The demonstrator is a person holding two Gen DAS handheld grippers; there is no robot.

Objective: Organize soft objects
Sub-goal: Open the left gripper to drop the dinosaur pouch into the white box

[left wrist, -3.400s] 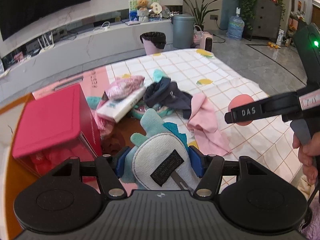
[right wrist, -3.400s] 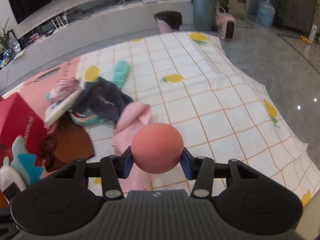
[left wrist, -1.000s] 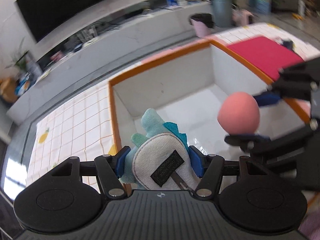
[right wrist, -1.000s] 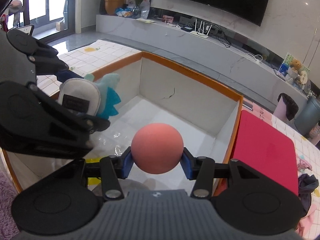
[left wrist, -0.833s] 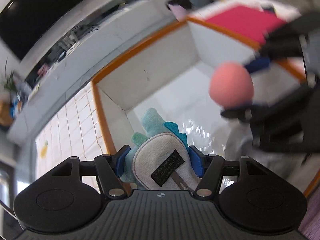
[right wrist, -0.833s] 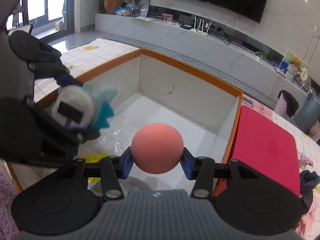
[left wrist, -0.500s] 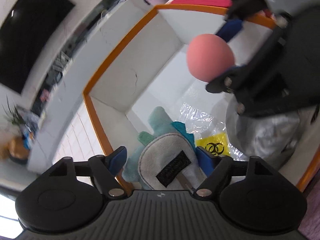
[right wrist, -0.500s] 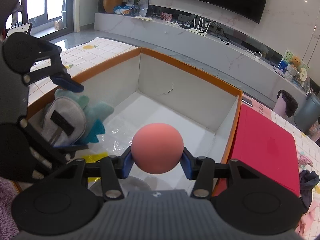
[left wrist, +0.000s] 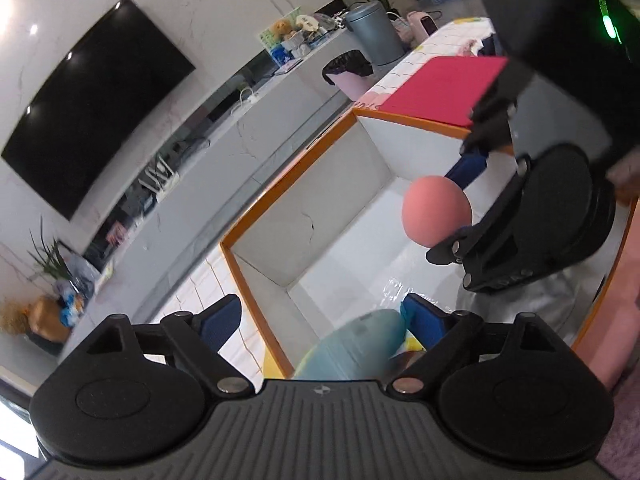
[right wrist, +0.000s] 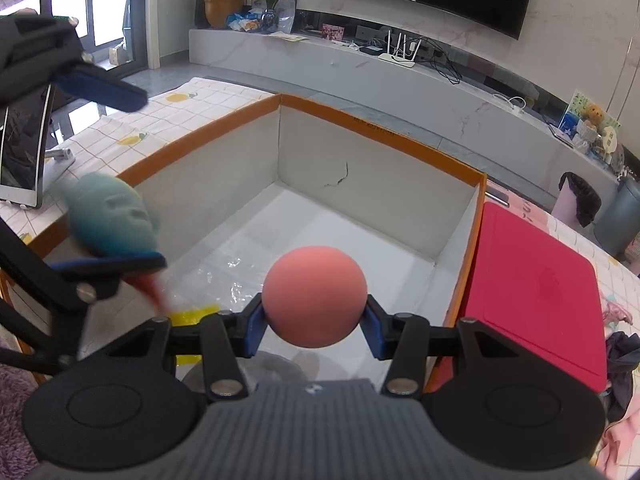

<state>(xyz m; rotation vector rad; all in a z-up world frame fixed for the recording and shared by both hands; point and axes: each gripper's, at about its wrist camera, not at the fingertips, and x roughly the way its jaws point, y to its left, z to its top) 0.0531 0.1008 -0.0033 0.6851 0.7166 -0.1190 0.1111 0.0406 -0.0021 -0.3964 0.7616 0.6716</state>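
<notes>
My left gripper (left wrist: 322, 320) is open over the near corner of the orange-rimmed white box (left wrist: 296, 168). The teal dinosaur plush (left wrist: 352, 346) is blurred, loose between the jaws and dropping into the box; it also shows in the right wrist view (right wrist: 110, 216) against the lower left finger. My right gripper (right wrist: 314, 326) is shut on the pink ball (right wrist: 315, 297) and holds it above the box (right wrist: 380, 128) interior. The ball (left wrist: 437, 211) also shows in the left wrist view.
A red box lid (right wrist: 540, 292) lies right of the box. Clear plastic and a yellow bag (right wrist: 192, 312) lie on the box floor. A tablet on a stand (right wrist: 24, 152) stands at the left. Clothes (right wrist: 620, 352) lie at the far right.
My left gripper has opened and let go of the dinosaur plush, which now falls toward the box floor. The right gripper holds the ball in the same place.
</notes>
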